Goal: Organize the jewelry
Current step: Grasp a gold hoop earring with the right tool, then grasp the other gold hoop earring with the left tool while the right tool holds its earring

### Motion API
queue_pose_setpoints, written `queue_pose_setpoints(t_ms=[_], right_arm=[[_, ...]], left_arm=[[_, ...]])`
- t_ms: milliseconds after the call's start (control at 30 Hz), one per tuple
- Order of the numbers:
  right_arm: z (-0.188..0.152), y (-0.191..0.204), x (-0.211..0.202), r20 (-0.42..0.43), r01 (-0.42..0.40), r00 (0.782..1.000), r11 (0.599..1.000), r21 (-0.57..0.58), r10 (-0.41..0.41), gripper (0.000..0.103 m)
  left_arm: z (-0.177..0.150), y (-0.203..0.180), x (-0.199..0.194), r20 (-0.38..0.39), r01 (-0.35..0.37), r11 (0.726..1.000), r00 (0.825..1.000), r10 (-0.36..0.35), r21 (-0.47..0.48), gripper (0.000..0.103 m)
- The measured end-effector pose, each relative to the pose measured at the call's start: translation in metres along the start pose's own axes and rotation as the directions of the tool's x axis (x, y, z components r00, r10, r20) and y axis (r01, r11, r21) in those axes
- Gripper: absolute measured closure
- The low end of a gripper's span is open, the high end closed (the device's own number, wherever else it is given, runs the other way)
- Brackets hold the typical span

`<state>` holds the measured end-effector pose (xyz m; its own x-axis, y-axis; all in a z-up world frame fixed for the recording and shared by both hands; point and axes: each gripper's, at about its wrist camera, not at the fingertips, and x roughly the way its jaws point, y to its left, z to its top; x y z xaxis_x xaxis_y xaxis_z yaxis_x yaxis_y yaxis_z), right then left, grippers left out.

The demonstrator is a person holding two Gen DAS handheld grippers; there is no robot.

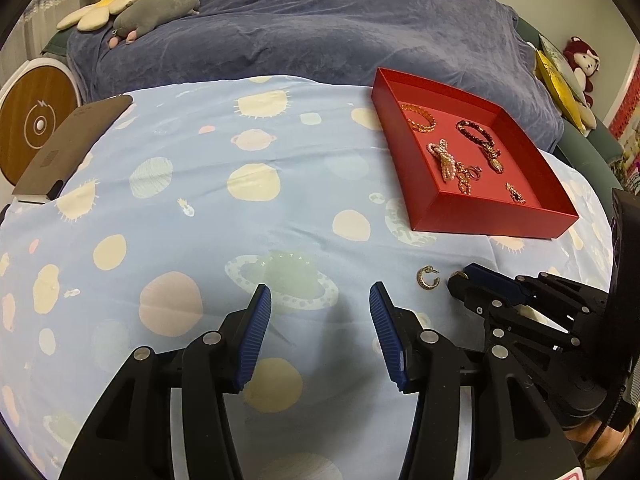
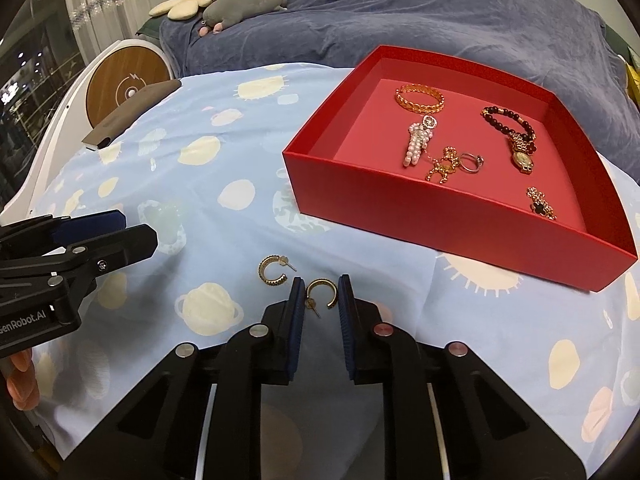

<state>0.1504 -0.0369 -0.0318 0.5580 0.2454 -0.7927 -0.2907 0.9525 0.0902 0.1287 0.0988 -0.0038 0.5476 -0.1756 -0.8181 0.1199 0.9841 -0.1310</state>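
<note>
A gold hoop earring [image 2: 335, 290] lies on the planet-print cloth [image 2: 200, 220], and my right gripper [image 2: 321, 280] is shut on it, one pad against each side. A second gold hoop earring [image 2: 262, 270] [image 1: 421, 278] lies loose just to its left. My left gripper [image 1: 320, 300] hovers open over bare cloth with nothing between its fingers; the right wrist view shows the left gripper [image 2: 138, 230] at the left edge. The right gripper [image 1: 460, 278] reaches in beside the loose earring in the left wrist view. The red box [image 2: 440, 220] [image 1: 480, 216] holds a gold bracelet [image 2: 420, 110], a beaded watch [image 2: 522, 148] and several small pieces.
A dark flat case [image 1: 68, 148] lies at the cloth's far left edge, beside a round wood-topped device [image 1: 36, 124]. A blue blanket [image 1: 320, 32] with plush toys [image 1: 160, 12] lies behind. A person's fingers [image 2: 22, 376] show at the lower left.
</note>
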Motion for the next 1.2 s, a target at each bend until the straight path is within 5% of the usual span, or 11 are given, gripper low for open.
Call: queue_pose_setpoints(t_ms=[1000, 1200], right_arm=[[-0.018, -0.064, -0.052, 0.036, 0.003, 0.999, 0.994, 0.109, -0.007, 0.087], [-0.017, -0.067, -0.053, 0.039, 0.004, 0.999, 0.994, 0.114, -0.008, 0.087]], left_arm=[[-0.001, -0.076, 0.044, -0.042, 0.008, 0.994, 0.999, -0.004, 0.105, 0.051], [-0.004, -0.081, 0.043, -0.023, 0.003, 0.99, 1.0, 0.0, 0.142, 0.067]])
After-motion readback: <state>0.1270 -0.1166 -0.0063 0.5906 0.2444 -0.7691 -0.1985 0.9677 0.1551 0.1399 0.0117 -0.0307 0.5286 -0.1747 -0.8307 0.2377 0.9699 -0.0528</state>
